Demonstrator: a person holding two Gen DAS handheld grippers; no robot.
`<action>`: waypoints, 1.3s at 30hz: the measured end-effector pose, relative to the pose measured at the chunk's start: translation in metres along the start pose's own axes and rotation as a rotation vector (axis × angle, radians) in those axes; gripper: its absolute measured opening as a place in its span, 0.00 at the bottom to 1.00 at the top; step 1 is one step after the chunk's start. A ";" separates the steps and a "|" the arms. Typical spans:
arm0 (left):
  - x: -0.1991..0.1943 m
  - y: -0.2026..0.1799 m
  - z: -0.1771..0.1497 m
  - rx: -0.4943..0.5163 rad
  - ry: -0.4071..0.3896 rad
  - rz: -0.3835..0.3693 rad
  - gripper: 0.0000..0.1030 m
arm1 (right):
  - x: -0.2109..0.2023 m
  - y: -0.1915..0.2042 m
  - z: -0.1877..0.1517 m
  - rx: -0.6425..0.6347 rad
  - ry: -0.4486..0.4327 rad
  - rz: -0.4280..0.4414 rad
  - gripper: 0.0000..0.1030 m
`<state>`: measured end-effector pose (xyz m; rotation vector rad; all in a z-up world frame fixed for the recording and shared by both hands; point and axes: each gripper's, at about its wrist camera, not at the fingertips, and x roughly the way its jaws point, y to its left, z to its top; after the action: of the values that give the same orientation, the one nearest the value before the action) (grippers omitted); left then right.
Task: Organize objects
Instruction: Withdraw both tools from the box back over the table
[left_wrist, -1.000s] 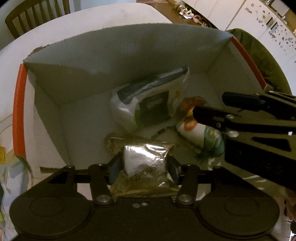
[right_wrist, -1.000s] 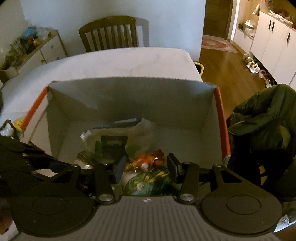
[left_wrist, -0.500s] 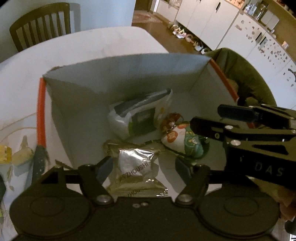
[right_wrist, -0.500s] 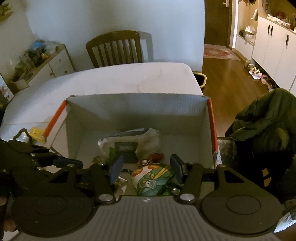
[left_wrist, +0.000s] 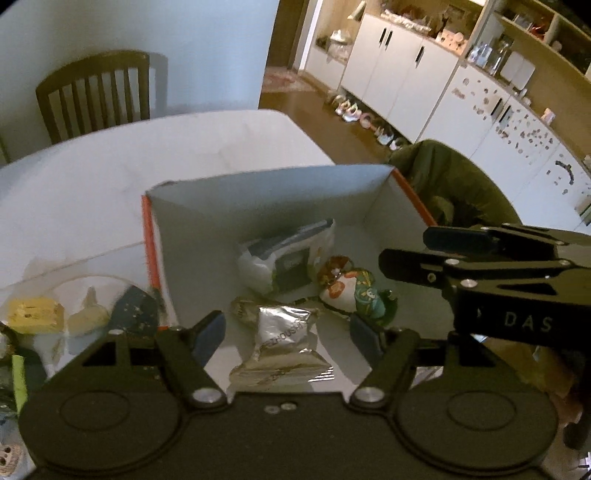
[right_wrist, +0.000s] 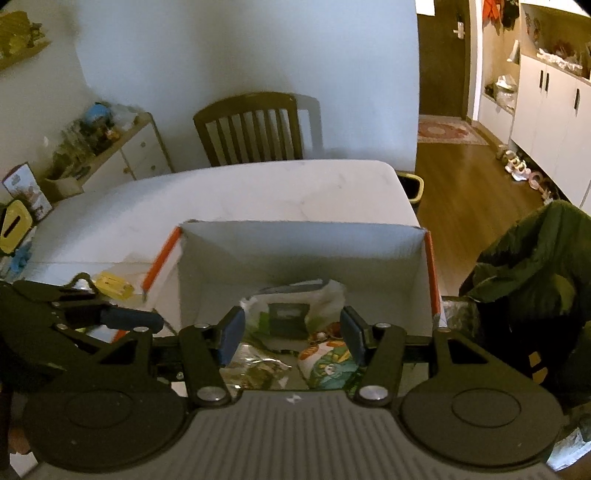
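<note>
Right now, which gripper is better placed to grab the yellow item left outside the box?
Left. The yellow item lies on the table left of the box, on the left gripper's side; the right gripper faces the box interior.

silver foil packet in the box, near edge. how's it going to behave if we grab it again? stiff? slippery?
The silver foil packet looks creased and puffy, so it is probably floppy and will crumple under the pads rather than hold its shape. The glossy film suggests it may slip in a light pinch. It lies flat on the box floor, so it is unlikely to roll, and it is probably light.

three packets (left_wrist: 282, 341) lie in the box (left_wrist: 258, 199) on the table (left_wrist: 110, 184).
</note>
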<state>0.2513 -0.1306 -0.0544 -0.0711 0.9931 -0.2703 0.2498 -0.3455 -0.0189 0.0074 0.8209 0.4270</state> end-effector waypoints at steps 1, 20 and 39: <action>-0.006 0.002 -0.001 0.001 -0.011 0.000 0.71 | -0.002 0.003 0.000 -0.002 -0.004 0.004 0.54; -0.102 0.074 -0.031 -0.041 -0.188 0.004 0.80 | -0.053 0.075 -0.013 -0.008 -0.123 0.029 0.63; -0.163 0.178 -0.064 -0.053 -0.286 0.050 1.00 | -0.044 0.182 -0.043 -0.035 -0.133 0.074 0.82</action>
<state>0.1481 0.0873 0.0109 -0.1294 0.7171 -0.1815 0.1257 -0.2022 0.0134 0.0332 0.6831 0.5048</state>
